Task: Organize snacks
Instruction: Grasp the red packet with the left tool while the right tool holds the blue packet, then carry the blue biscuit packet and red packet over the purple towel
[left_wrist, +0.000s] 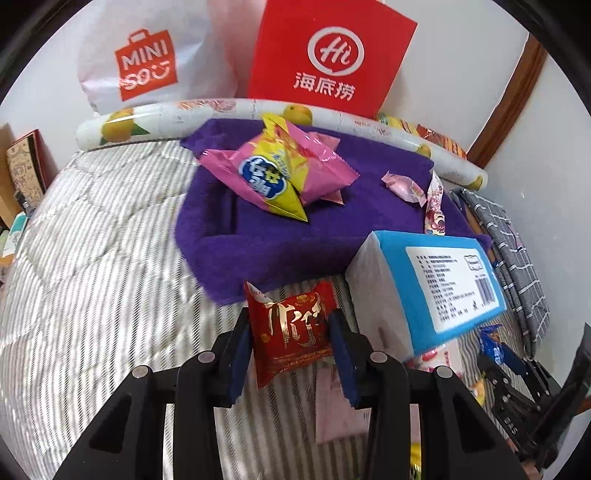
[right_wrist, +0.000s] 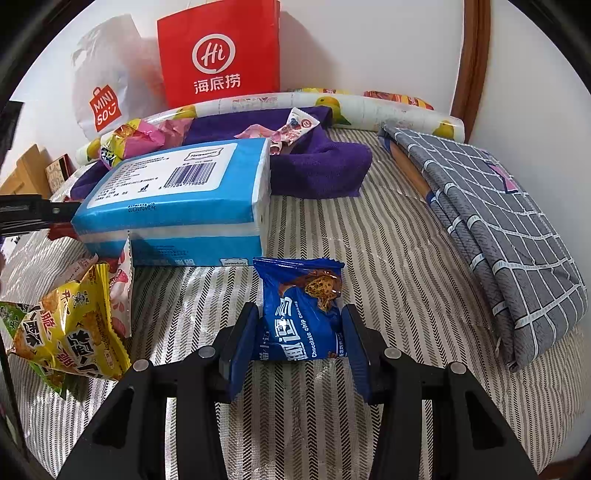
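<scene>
**Both grippers loaded beside the tissue pack**

Beside the blue-and-white tissue pack (left_wrist: 424, 291), my left gripper (left_wrist: 291, 332) pinches a glossy red foil snack packet (left_wrist: 291, 328), pads pressed to its crinkled edges. My right gripper (right_wrist: 301, 332), in front of the pack, is clamped on a shiny blue cookie packet (right_wrist: 301, 310). Behind the pack, pink-yellow wrappers (left_wrist: 277, 173) lie on a plush purple towel (left_wrist: 258, 229). Packet bottoms are hidden behind the fingers; gold lettering illegible.
</scene>
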